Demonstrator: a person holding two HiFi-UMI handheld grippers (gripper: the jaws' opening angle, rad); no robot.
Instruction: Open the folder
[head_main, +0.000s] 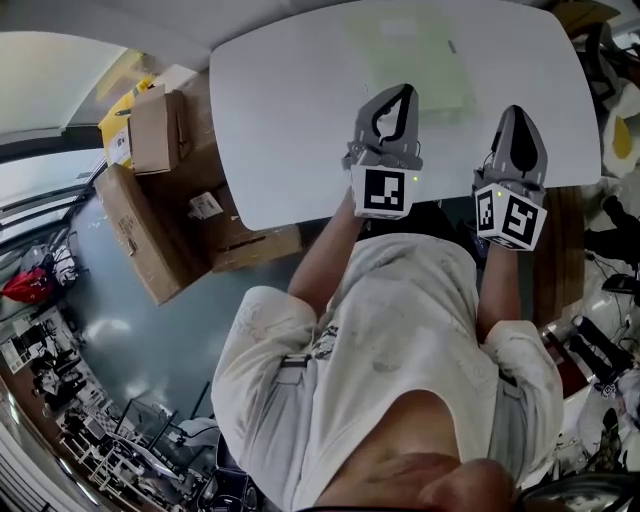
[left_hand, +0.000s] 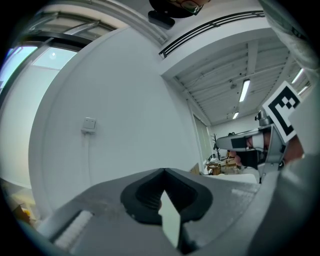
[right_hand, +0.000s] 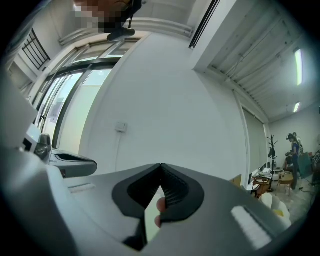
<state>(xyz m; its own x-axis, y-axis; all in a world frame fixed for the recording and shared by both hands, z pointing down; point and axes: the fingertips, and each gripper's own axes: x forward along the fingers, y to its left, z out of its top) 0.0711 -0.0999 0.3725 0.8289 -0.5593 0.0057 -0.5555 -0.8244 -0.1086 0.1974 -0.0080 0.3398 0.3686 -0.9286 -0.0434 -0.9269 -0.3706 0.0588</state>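
I'm only lining up the approach here, left gripper (head_main: 400, 95) and right gripper (head_main: 517, 112) both hovering with jaws pressed together on nothing, the pale folder (head_main: 410, 55) lying flat on the table (head_main: 280, 120) just ahead of the left one, so next I'm needing parted jaws on its cover edge.

- The surface (head_main: 280, 120) lies before you, and the folder (head_main: 412, 55) lies flat on its far part, right of the middle.
- Your left tongs (head_main: 402, 92) are above the surface at the folder's near edge; you cannot tell whether they touch it.
- Your right tongs (head_main: 517, 112) are to the right of the left ones, beside the folder's near right corner, over the near right edge of the surface.
- Cardboard boxes (head_main: 150, 230) stand on the floor (head_main: 130, 340) to the left of the surface.
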